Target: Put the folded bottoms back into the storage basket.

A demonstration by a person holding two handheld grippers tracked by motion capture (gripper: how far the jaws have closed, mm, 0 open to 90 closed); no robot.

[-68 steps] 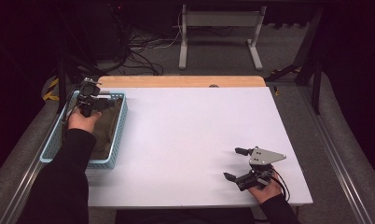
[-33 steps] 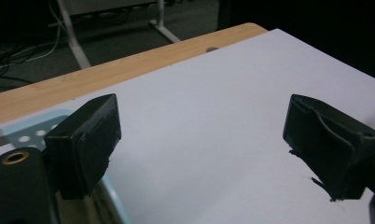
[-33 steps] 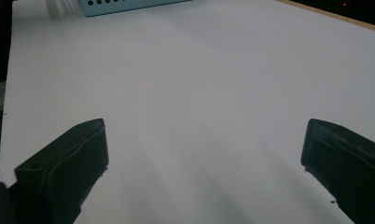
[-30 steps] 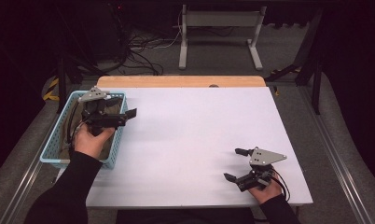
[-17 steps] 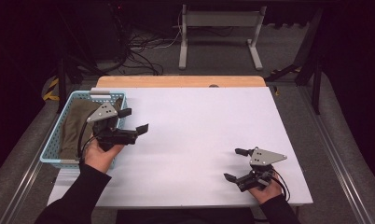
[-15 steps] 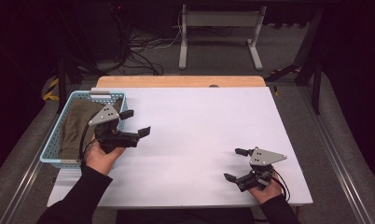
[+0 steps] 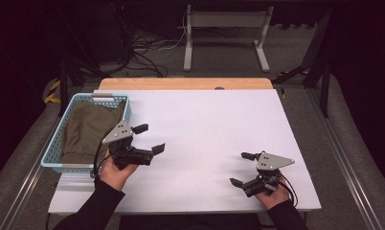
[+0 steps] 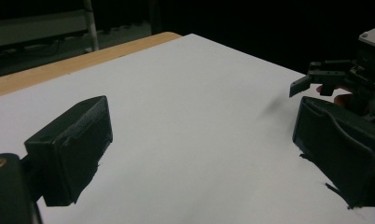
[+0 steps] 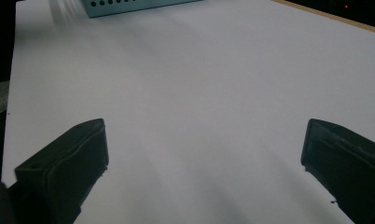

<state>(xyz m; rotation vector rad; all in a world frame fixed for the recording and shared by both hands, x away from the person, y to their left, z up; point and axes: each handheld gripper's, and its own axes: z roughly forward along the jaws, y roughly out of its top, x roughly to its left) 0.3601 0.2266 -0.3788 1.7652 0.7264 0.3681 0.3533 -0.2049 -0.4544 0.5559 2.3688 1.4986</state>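
Observation:
A light blue basket (image 7: 68, 165) stands at the table's left edge, with an olive-green cloth (image 7: 87, 132) lying folded in it. My left gripper (image 7: 150, 139) hovers just right of the basket over the white table (image 7: 205, 120), pointing right. Its jaws have just been opening and nothing is between them. In the left gripper view the left gripper (image 8: 204, 149) frames bare table, and the right gripper (image 8: 335, 74) shows far off. My right gripper (image 7: 242, 168) rests near the front right, open and empty. In the right gripper view the right gripper (image 9: 202, 163) faces the basket (image 9: 129, 5).
A wooden strip (image 7: 181, 84) runs along the table's far edge. Beyond it are a metal stand (image 7: 224, 33) and cables (image 7: 142, 52) on the floor. Metal rails flank the table on both sides.
My left gripper came out from over the basket, moving right and toward the near edge, and sank a little. The right gripper has stayed put.

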